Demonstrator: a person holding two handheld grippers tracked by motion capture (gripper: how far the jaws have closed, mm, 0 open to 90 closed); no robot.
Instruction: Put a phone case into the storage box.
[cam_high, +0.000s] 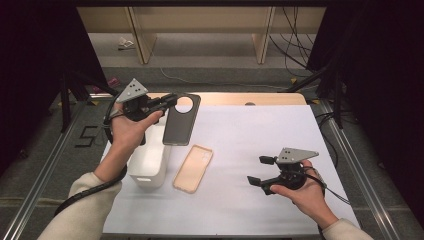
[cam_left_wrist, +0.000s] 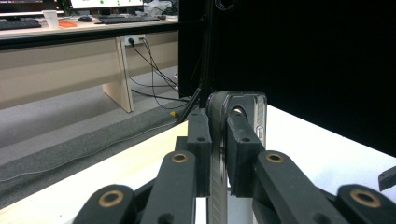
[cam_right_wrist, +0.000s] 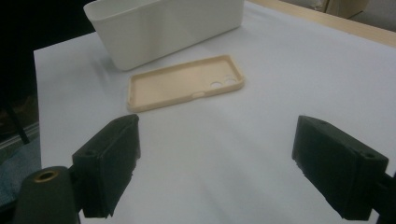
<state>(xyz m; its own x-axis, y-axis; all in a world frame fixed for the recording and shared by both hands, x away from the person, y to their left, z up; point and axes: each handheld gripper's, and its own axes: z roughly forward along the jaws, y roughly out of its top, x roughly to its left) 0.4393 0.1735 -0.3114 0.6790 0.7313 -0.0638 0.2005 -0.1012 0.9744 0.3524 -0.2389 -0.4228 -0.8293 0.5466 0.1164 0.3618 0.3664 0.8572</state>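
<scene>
The left gripper (cam_high: 167, 101) is clamped on a dark slab-shaped phone case with a round camera cut-out (cam_high: 181, 120), pinching it at the top edge beside that cut-out, so the case hangs in the air above the table just past the far end of the white rectangular plastic bin (cam_high: 148, 165). In the left gripper view the two black jaws press flat on either face of the thin dark case (cam_left_wrist: 243, 116), with the case seen edge-on between them; that hold on the rim probably leaves the broad faces free for lining it up with something else. From the high view its long axis runs from the camera-hole end, farthest from the person, back toward the bin, with the hole end up at the gripper and the plain end lower and nearer. A beige soft phone cover with two small lens holes (cam_high: 193, 168) lies flat on the white sheet covering the table (cam_high: 260, 145), just beside the bin's right wall, hollow side up, likely set there ready to receive or be swapped with the dark one. The right gripper (cam_high: 261, 171) hovers over the sheet well to the right of the bin, jaws spread wide with nothing between them, aimed at the beige cover (cam_right_wrist: 187, 84), seemingly waiting its turn.
</scene>
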